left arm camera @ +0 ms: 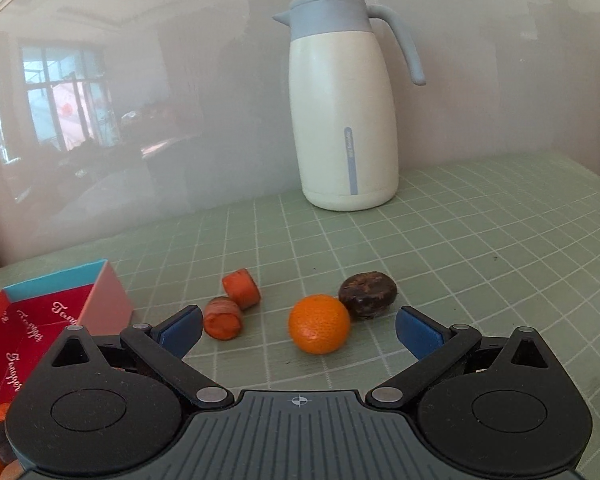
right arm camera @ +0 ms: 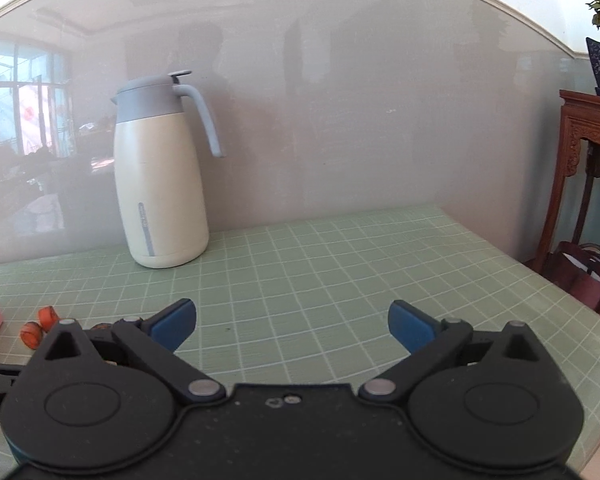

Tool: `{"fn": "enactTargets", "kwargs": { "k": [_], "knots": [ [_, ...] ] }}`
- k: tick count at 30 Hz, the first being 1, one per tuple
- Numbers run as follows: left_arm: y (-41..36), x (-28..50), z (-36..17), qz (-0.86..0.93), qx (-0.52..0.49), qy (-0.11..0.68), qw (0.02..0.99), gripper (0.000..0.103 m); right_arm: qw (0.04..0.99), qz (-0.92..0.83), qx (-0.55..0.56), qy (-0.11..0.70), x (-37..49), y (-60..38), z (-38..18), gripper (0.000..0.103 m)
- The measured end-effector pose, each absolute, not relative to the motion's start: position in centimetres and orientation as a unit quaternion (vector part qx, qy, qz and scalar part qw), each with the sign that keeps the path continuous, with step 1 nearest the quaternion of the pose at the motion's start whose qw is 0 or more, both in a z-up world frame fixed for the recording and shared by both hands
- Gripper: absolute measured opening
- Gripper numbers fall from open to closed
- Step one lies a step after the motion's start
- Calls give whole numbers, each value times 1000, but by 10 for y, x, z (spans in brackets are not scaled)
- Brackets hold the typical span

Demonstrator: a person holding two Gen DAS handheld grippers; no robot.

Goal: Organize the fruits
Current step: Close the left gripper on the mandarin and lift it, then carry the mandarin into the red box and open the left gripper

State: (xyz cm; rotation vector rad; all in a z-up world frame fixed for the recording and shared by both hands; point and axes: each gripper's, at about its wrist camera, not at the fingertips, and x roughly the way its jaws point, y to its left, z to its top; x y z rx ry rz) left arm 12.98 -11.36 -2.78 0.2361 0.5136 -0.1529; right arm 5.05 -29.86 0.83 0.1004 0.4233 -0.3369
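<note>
Orange point(left arm camera: 319, 324) skin, dimpled and slightly glossy: likely firm with a little give, light, round, apt to roll on the green gridded worktop point(left arm camera: 480, 240). Best taken across its widest middle, gently. It lies between the left tool's point(left arm camera: 299, 327) blue pads, nearer the right pad, not touched by either. Dark fruit point(left arm camera: 367, 294) sits just behind it, touching or almost so; looks hard, rough-skinned. Two carrot chunks point(left arm camera: 232, 306) lie left of the orange, close together, stiff, cut ends flat.

Red box point(left arm camera: 40, 332) at far left, open, some orange pieces in its near corner.

Left tool: spread wide, holding nothing. Right tool point(right arm camera: 292, 326): also wide apart, nothing held, over bare worktop. Cream jug point(left arm camera: 342, 108) stands well behind by the wall.
</note>
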Motion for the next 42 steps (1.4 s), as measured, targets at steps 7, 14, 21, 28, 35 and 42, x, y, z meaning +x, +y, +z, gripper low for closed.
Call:
{"fn": "enactTargets", "kwargs": {
  "k": [7, 14, 21, 28, 35, 42],
  "knots": [
    [-118, 140, -35, -107, 110, 277, 949, 87, 961, -178, 57, 205, 46, -309, 9, 103],
    [-120, 145, -40, -123, 118, 284, 944, 63, 960, -179, 65, 203, 45, -313, 9, 103],
    [-118, 150, -42, -114, 119, 281, 945, 40, 961, -175, 66, 204, 45, -312, 10, 103],
    [-121, 148, -45, -112, 134, 272, 946, 40, 961, -171, 70, 206, 44, -312, 10, 103],
    [-117, 147, -44, -102, 121, 274, 948, 39, 961, -168, 72, 208, 45, -311, 10, 103],
    [-109, 136, -36, -97, 119, 260, 953, 39, 961, -164, 71, 209, 46, -307, 10, 103]
  ]
}}
